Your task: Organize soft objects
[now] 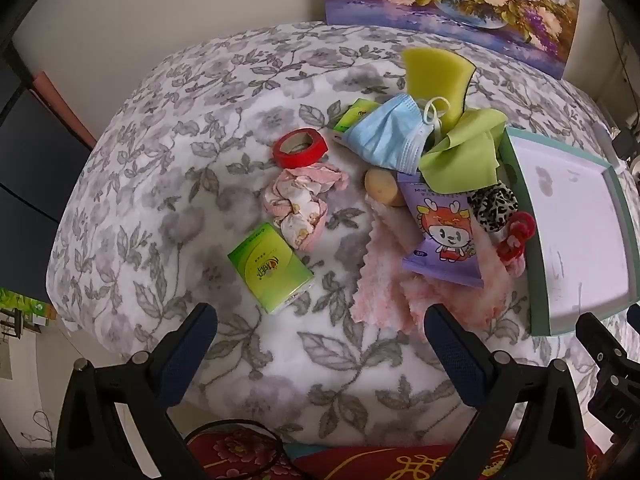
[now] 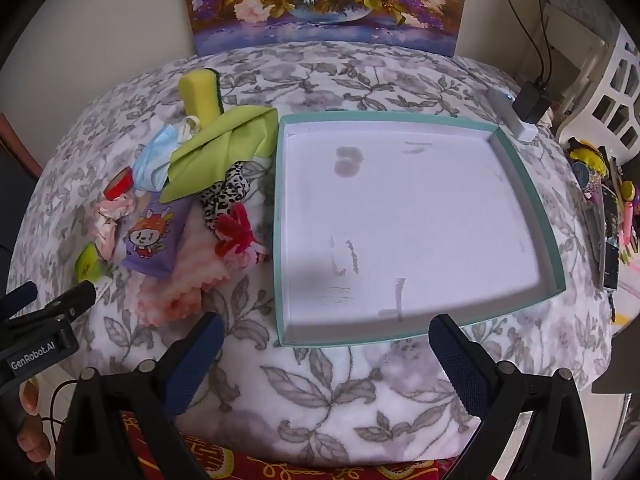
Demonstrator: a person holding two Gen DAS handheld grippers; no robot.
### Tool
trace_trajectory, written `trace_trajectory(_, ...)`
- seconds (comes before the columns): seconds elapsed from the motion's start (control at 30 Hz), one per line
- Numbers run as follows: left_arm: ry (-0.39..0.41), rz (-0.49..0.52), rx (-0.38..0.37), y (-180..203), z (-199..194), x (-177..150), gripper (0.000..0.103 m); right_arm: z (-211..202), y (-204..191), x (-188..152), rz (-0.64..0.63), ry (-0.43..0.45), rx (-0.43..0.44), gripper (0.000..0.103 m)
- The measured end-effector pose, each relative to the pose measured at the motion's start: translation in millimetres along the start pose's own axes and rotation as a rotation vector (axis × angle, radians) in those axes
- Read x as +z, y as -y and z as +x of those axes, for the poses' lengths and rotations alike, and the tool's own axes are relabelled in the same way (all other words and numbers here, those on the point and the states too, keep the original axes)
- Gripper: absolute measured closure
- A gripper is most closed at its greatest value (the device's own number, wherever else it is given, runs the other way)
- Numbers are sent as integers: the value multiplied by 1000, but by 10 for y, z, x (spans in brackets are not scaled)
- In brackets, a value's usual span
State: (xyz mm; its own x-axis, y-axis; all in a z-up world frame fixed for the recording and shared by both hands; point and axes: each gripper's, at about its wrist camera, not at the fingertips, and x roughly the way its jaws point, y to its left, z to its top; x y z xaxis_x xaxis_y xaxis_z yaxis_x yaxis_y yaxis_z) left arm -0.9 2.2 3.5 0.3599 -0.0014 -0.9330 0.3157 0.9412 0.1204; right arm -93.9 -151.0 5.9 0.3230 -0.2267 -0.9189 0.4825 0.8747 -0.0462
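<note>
— Why is the tray (image 2: 556, 248) bare?

— Nothing's sorted yet. It's stiff card, shallow, on the fleecy blanket (image 2: 320, 392) over my counter — the soft pile sits just left: fluffy pink cloth (image 1: 384, 280), crumpled face mask (image 1: 388, 132), spongy yellow block (image 1: 436, 76).

— Your tools?

— Left tool (image 1: 320, 332) and right tool (image 2: 326, 340) both spread apart, holding nothing.

Left hand-held gripper (image 1: 320, 328) and right hand-held gripper (image 2: 326, 338), both wide open, empty.
</note>
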Motion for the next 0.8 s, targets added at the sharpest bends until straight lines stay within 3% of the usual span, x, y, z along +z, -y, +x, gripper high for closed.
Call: trace_trajectory(0.8,1,0,4,-27,-21,9,0,9,-32,-1,-20,-1,-4,0)
